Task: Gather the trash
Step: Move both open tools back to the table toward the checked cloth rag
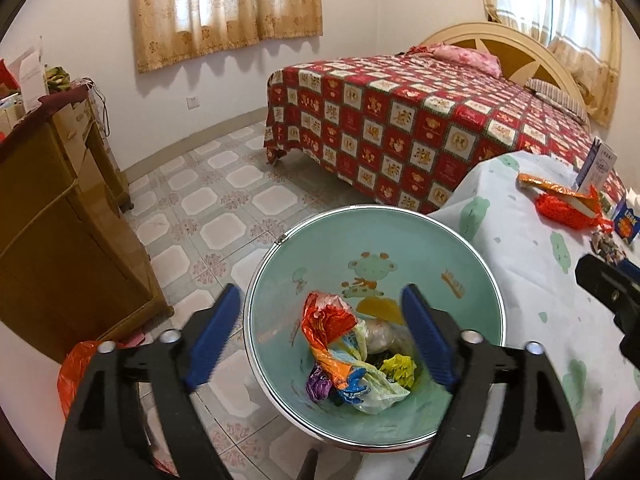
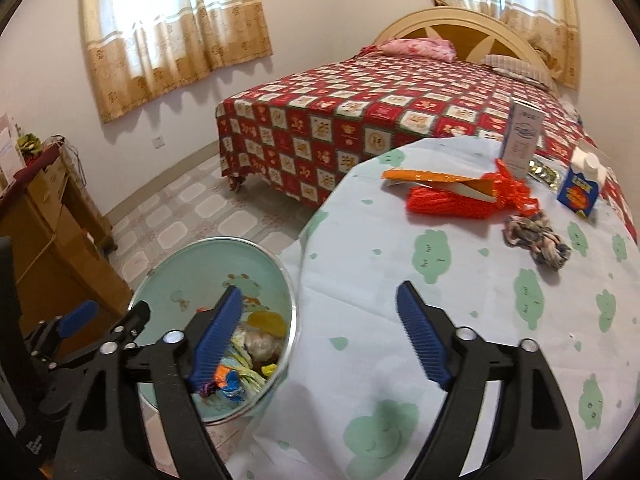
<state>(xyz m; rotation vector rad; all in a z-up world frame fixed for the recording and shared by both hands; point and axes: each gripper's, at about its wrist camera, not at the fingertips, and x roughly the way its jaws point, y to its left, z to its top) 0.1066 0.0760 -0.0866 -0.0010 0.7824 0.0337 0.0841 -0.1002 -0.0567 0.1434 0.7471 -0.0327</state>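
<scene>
A bedroom, its counter (image 2: 460,300) draped in green-patterned cloth; both hand-held grippers spread and empty, the left (image 1: 320,332) over the bin (image 1: 280,280) at lower centre; the orange wrapper (image 2: 432,180), long axis crosswise, lies upper right, nearer the right hand-held gripper (image 2: 320,332).

Ahead of the claw, white walls (image 1: 100,40) carry two windows hung with cream patterned curtains (image 1: 228,8), daylight glowing through. A bed (image 1: 400,128) with a red checked cover and an arched headboard (image 1: 500,46) fills the far corner. Pale tiled floor (image 1: 224,200) spreads below; a wooden cabinet (image 1: 48,216) stands left
</scene>
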